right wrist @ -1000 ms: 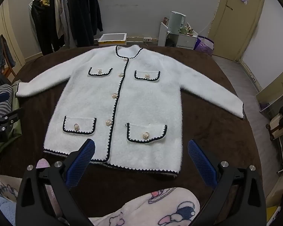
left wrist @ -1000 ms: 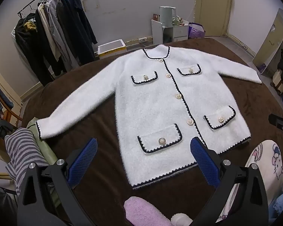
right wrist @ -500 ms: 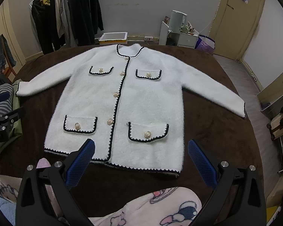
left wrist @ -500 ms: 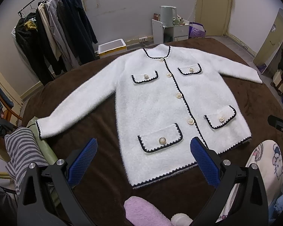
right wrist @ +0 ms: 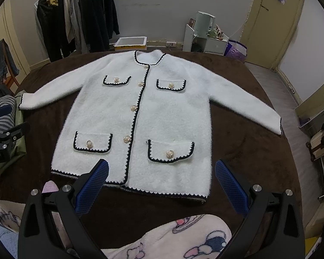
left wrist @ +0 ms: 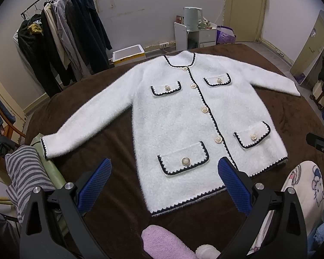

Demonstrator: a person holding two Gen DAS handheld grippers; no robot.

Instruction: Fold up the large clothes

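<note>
A fluffy white cardigan (left wrist: 183,116) (right wrist: 162,112) with black trim, pearl buttons and several flap pockets lies flat, front up, on a brown blanket (left wrist: 97,142) (right wrist: 237,151). Both sleeves are spread out to the sides. My left gripper (left wrist: 164,170) hovers open above the hem's left part, blue pads wide apart, holding nothing. My right gripper (right wrist: 161,170) hangs open over the hem's right part, also with nothing in it. The left gripper's body shows at the left edge of the right wrist view (right wrist: 4,138).
A clothes rack (left wrist: 60,43) with dark coats stands at the back left. A white cabinet with a kettle (left wrist: 193,19) and a white box (left wrist: 128,55) sit by the far wall. Striped fabric (left wrist: 23,177) lies at the left; printed pyjama legs (right wrist: 179,237) are near the cameras.
Both grippers have drifted slightly closer to the cardigan's hem; the cardigan itself has not moved, and both stay open.
</note>
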